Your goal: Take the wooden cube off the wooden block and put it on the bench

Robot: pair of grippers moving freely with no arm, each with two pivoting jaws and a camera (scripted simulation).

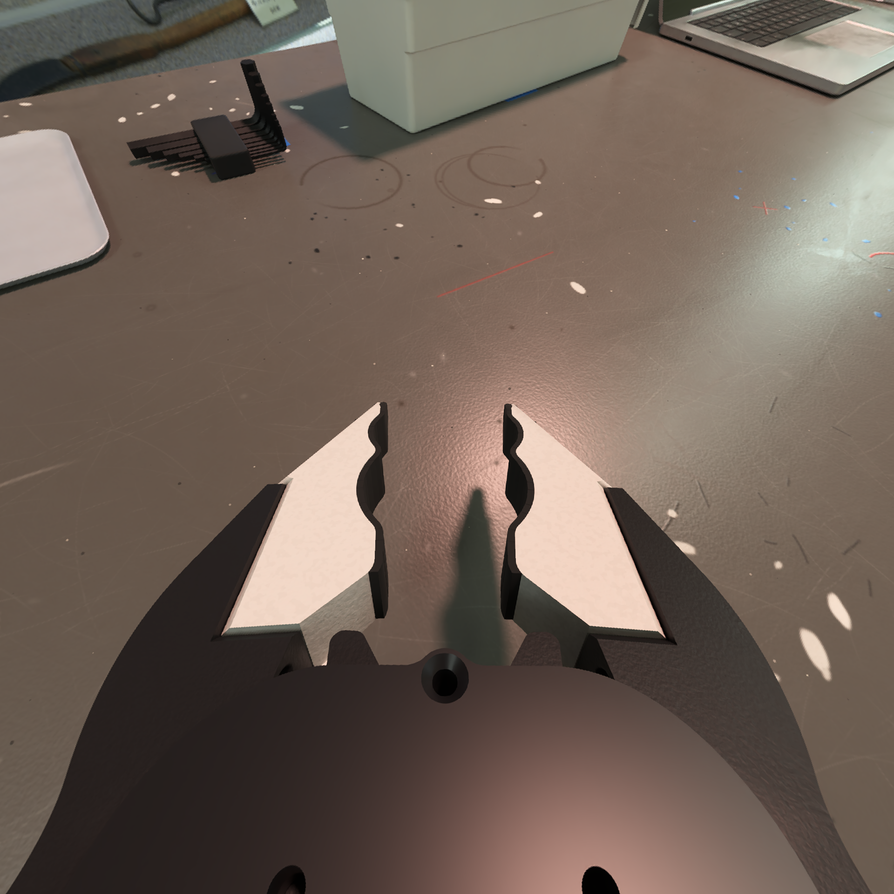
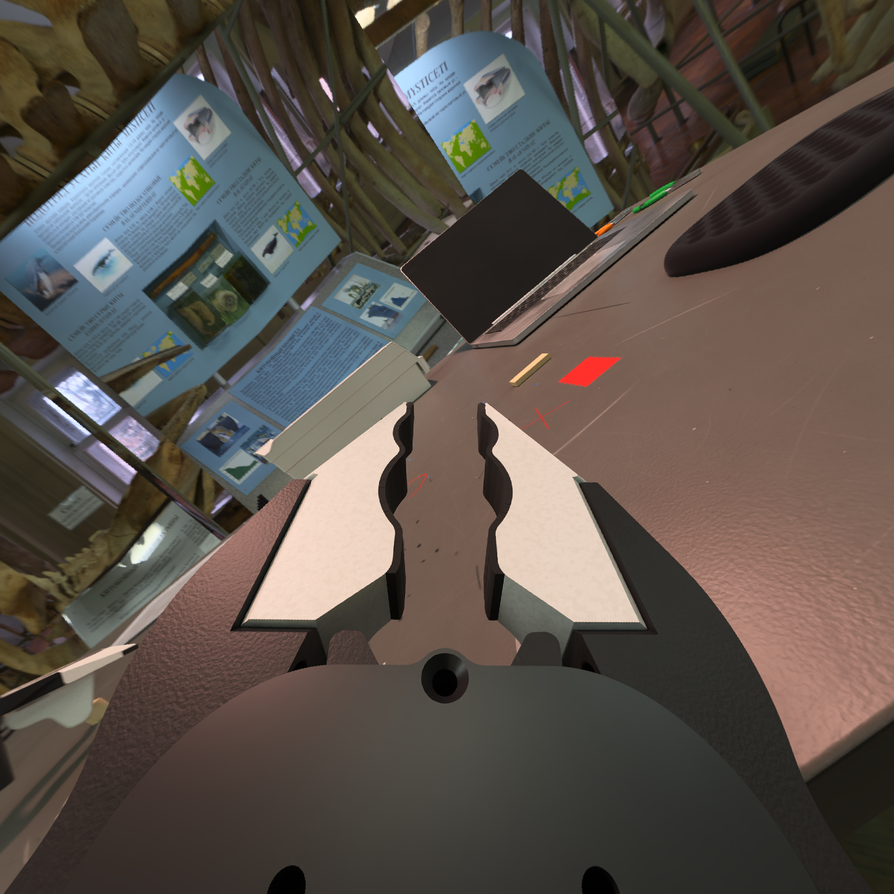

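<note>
In both wrist views the left claw (image 1: 445,411) and the right claw (image 2: 445,411) are seen with fingers spread and nothing held between them. In the right wrist view a flat wooden block (image 2: 529,369) lies on the table (image 2: 725,435) just above centre frame, beside a red patch (image 2: 590,371), below an open laptop (image 2: 513,256). The wooden cube cannot be made out in either view

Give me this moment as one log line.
left gripper: open, empty, over bare bench | right gripper: open, empty | wooden block: lies flat beside red patch | cube: not seen
</note>
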